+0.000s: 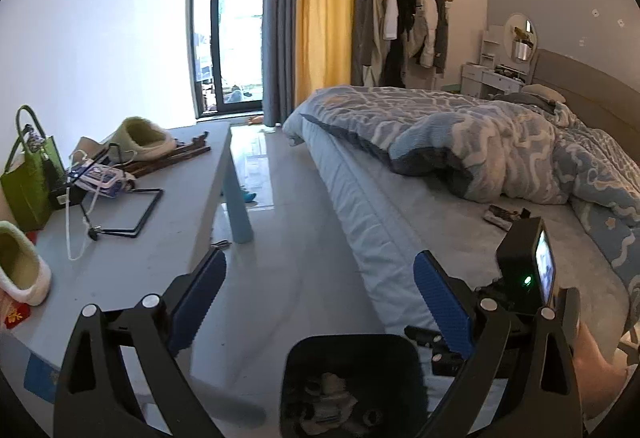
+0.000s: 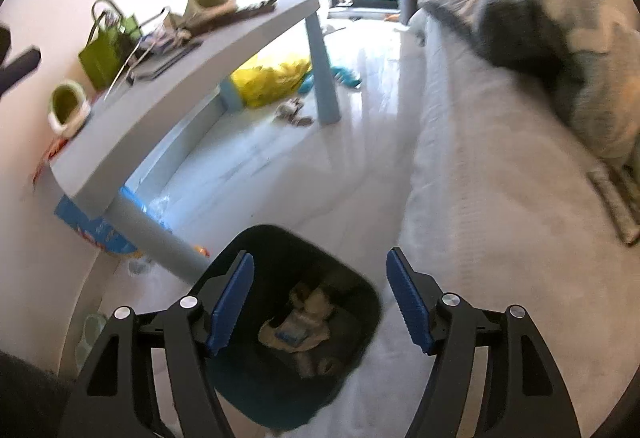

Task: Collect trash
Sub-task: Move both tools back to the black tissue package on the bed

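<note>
Bed (image 1: pixel 460 230) on my right, grey table (image 1: pixel 132 258) on my left. Black bin (image 2: pixel 348 278) on the floor between them, crumpled trash (image 2: pixel 298 326) inside, possibly wrappers. My left gripper (image 1: pixel 320 302) and right gripper (image 2: pixel 320 302): both spread wide, nothing held.

Open floor (image 1: pixel 288 238) between table (image 1: pixel 160 238) and bed (image 1: pixel 400 238)

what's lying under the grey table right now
Under the table, the right wrist view shows a yellow plastic bag, a teal item and small scraps on the floor. The tabletop hides whatever lies farther back toward the wall.
</note>
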`<state>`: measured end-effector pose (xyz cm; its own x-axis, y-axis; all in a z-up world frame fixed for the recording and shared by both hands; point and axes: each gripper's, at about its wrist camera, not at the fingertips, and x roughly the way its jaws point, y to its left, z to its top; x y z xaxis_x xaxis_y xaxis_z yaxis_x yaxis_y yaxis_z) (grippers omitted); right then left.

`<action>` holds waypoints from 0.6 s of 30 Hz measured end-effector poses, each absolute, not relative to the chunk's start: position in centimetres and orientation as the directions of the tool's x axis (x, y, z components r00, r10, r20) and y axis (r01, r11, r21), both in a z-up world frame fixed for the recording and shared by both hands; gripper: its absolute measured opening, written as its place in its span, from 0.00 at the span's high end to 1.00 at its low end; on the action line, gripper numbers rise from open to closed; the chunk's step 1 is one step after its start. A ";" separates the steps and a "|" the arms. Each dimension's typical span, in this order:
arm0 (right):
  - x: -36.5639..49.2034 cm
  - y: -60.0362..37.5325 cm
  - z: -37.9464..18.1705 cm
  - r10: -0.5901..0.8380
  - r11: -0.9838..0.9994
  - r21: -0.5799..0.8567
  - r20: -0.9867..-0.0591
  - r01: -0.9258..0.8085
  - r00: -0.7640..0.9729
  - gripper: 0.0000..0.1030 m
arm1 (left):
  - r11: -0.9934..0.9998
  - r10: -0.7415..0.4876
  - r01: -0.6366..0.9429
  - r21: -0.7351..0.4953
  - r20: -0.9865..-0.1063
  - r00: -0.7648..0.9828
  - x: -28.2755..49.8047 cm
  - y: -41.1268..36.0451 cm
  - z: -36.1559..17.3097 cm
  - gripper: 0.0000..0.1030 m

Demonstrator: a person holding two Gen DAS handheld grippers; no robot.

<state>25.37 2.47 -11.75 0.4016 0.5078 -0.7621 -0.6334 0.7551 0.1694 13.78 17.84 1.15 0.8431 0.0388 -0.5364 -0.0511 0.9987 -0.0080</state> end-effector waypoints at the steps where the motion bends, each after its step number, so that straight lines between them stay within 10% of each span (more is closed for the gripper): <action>1: 25.6 1.7 -11.5 0.506 0.762 0.167 -0.757 -0.626 0.413 0.32 | 0.999 0.028 -0.040 -0.011 -0.538 0.842 14.1 17.2 1.1 0.06; 18: 28.5 -9.6 -8.6 0.443 0.858 0.157 -0.710 -0.489 0.548 0.32 | 0.998 -0.066 0.049 -0.045 -0.567 0.821 18.0 10.3 -0.2 0.06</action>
<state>28.55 -9.59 -8.64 0.5479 0.4429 -0.7097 -0.4893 0.8578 0.1575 18.04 10.34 -0.21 0.8210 -0.0657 -0.5672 0.0486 0.9978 -0.0452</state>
